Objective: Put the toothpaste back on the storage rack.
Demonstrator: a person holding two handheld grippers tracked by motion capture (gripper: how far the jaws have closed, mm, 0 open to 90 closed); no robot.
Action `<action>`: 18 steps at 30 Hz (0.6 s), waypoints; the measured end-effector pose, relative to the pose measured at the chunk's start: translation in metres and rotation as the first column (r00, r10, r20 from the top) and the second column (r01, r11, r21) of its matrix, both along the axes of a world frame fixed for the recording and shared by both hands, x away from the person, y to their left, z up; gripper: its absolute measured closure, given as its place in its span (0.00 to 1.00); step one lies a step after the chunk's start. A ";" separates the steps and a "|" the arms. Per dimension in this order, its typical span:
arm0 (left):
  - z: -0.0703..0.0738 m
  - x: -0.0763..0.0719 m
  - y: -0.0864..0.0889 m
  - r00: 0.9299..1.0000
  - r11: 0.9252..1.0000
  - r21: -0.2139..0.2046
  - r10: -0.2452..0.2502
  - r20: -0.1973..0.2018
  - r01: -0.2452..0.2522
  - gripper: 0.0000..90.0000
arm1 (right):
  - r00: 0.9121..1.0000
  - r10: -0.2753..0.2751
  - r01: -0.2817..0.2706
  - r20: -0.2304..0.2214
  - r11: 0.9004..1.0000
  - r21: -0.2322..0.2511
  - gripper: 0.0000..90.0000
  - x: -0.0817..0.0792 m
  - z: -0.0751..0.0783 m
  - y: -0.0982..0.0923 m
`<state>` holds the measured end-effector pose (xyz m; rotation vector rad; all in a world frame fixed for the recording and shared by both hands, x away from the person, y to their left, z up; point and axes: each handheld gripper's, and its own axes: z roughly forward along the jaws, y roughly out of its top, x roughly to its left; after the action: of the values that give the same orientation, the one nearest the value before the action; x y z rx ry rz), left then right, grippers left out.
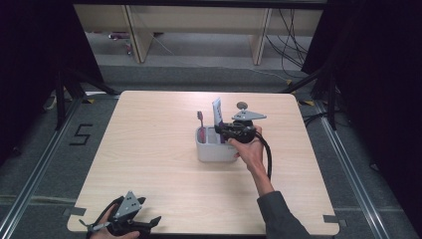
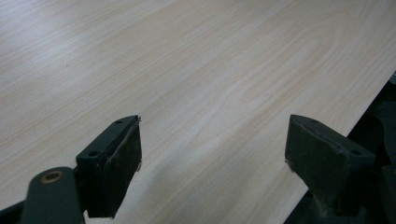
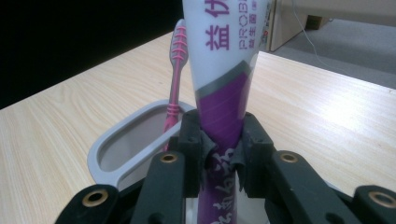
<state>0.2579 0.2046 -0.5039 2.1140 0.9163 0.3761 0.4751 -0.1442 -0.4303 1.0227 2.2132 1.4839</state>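
A white and purple toothpaste tube (image 3: 224, 88) stands upright in the grey holder (image 3: 119, 140), cap end down. My right gripper (image 3: 223, 140) is shut on the tube's lower purple part, its pads pressing both sides. A pink toothbrush (image 3: 175, 79) stands in the holder's other compartment, bristles up. In the high view the holder (image 1: 215, 149) sits near the table's middle, with the tube (image 1: 218, 113) and toothbrush (image 1: 200, 124) rising from it and the right gripper (image 1: 230, 132) at its right end. My left gripper (image 1: 132, 225) rests at the table's near left edge, open; nothing lies between its fingers (image 2: 116, 158).
The light wooden table (image 1: 149, 149) is bare around the holder. Its near edge (image 2: 345, 135) runs close beside the left gripper. Dark curtains, a wooden bench frame (image 1: 199, 30) and loose cables (image 1: 293, 45) stand beyond the far side.
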 end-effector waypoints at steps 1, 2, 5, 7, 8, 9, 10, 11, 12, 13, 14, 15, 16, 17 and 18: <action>0.000 0.000 0.000 1.000 1.000 0.000 0.000 -0.001 0.000 0.20 | 1.000 0.003 -0.003 0.008 1.000 -0.009 0.83 0.000 0.000 0.000; 0.000 0.000 0.000 1.000 1.000 -0.001 0.000 0.000 0.000 0.20 | 1.000 0.015 -0.014 0.022 1.000 -0.022 0.82 0.001 0.000 -0.001; 0.000 0.000 0.000 1.000 1.000 0.000 0.000 0.000 0.000 0.20 | 0.999 0.007 -0.005 0.031 0.999 -0.038 0.82 0.000 0.000 -0.001; 0.000 0.000 0.000 1.000 1.000 0.000 -0.001 -0.001 0.001 0.20 | 0.999 0.010 -0.009 0.033 0.999 -0.030 0.82 0.000 -0.001 0.000; 0.000 0.000 0.000 1.000 1.000 -0.001 0.000 -0.002 0.000 0.20 | 1.000 0.011 -0.010 0.029 0.999 -0.034 0.82 0.000 -0.001 0.000; 0.000 0.000 0.000 1.000 1.000 0.000 -0.001 -0.002 0.001 0.20 | 1.000 0.011 -0.009 0.030 0.999 -0.042 0.82 0.000 -0.001 0.000; 0.000 0.000 0.000 1.000 1.000 -0.002 0.000 -0.002 0.000 0.20 | 1.000 0.009 -0.008 0.030 0.999 -0.051 0.82 0.000 -0.001 0.000; 0.000 0.000 0.000 1.000 1.000 -0.001 -0.001 -0.002 0.001 0.20 | 1.000 0.012 -0.010 0.026 0.998 -0.054 0.82 -0.001 -0.002 0.001; 0.000 0.000 0.000 1.000 1.000 -0.002 0.000 -0.002 0.000 0.20 | 1.000 0.013 -0.011 0.024 0.998 -0.056 0.82 -0.001 -0.003 0.001; 0.000 0.000 0.000 1.000 1.000 -0.001 -0.001 -0.002 0.001 0.20 | 1.000 -0.004 0.004 0.003 0.998 -0.061 0.82 -0.003 -0.002 0.001; 0.000 0.000 0.000 1.000 1.000 -0.002 -0.001 -0.002 0.001 0.20 | 1.000 0.000 0.000 0.006 0.998 -0.062 0.81 -0.003 -0.003 0.001; 0.000 0.000 0.000 1.000 1.000 -0.001 -0.001 -0.002 0.001 0.20 | 1.000 0.004 -0.003 0.013 0.998 -0.063 0.81 -0.003 -0.004 0.002; 0.000 0.000 0.000 1.000 1.000 -0.003 0.000 -0.003 0.000 0.20 | 1.000 0.015 -0.013 0.027 0.998 -0.063 0.81 -0.001 -0.004 0.002; 0.000 0.000 0.000 1.000 1.000 -0.002 -0.001 -0.003 0.001 0.20 | 0.999 0.014 -0.012 0.032 0.997 -0.073 0.80 -0.001 -0.004 0.001; 0.001 0.000 0.001 1.000 1.000 0.024 -0.008 -0.002 0.009 0.20 | 1.000 -0.010 0.010 0.010 0.998 -0.063 0.79 -0.004 -0.004 0.003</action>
<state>0.2582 0.2057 -0.5032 2.1396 0.9078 0.3825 0.4714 -0.1414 -0.4342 1.0035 2.2299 1.4028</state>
